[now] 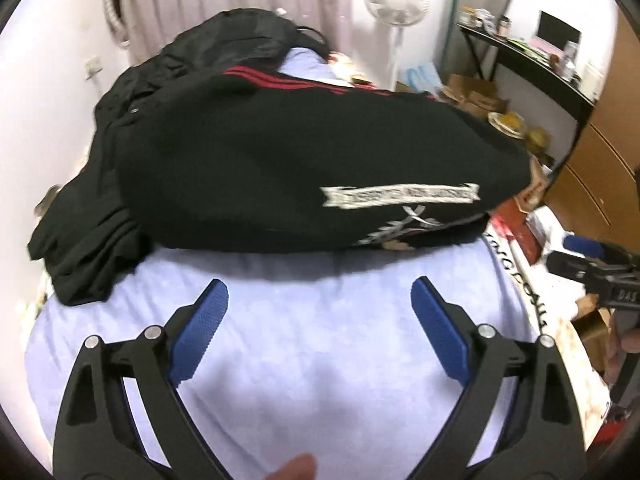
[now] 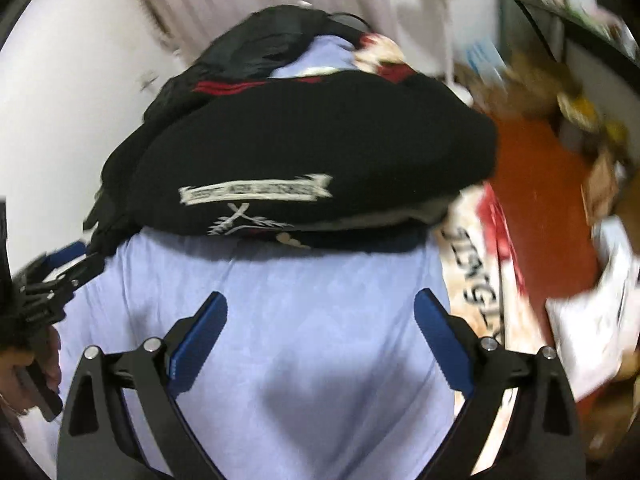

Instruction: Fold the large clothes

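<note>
Pale lilac bedsheet [image 1: 320,340] lies bare in front, with a wall on its left and a cluttered floor off its right edge. Farther back, a folded black garment [image 1: 280,160] rests on it. Left gripper [image 1: 320,316] and right gripper [image 2: 320,328] both tilt downward over the sheet, jaws spread wide, nothing between them.

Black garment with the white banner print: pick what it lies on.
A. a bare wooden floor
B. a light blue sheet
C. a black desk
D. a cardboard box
B: the black garment lies on the light blue sheet, which spreads out below it towards the open left hand-held gripper in the left wrist view; the right wrist view shows the same.
</note>
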`<state>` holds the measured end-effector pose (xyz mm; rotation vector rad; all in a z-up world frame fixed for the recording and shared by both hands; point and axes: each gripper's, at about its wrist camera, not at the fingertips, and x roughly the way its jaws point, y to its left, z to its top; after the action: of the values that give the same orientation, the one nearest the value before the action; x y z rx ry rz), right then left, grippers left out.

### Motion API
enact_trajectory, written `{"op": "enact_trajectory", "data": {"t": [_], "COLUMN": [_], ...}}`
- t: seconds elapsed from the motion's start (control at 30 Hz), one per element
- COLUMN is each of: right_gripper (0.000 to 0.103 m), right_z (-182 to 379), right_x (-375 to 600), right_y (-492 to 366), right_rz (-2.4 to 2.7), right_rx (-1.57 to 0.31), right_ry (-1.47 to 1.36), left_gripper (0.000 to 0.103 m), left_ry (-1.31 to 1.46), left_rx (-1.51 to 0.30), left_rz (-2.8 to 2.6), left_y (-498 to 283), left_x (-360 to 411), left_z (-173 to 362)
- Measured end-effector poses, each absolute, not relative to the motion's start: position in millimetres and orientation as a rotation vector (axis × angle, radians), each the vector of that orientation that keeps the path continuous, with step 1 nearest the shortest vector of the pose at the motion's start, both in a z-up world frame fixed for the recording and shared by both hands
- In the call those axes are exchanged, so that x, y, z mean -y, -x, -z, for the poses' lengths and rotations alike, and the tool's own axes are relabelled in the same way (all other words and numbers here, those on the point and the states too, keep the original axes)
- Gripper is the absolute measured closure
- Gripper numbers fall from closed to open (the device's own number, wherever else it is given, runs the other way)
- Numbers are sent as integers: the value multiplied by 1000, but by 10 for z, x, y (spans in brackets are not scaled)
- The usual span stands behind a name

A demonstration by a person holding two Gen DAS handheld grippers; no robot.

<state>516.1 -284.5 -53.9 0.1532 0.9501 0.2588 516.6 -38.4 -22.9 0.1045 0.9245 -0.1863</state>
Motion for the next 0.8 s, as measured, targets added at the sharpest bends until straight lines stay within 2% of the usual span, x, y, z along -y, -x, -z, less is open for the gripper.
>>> {"op": "enact_trajectory", "data": {"t": [0.1, 0.8], "right_gripper": [7, 7], "right_z": [549, 597], "right_x": [2731, 2500], "right_y": [-5181, -5276], "right_rz": [-263, -242], "right_rx": [-931, -901], "right_ry": [-142, -106], "left_gripper": [7, 7], "left_ry": [-91, -74], "left_rx": [-947, -895], "left_rz": [256, 179], "left_y": [-5176, -5210], "left_x": [509, 463], "left_z": [274, 327]}}
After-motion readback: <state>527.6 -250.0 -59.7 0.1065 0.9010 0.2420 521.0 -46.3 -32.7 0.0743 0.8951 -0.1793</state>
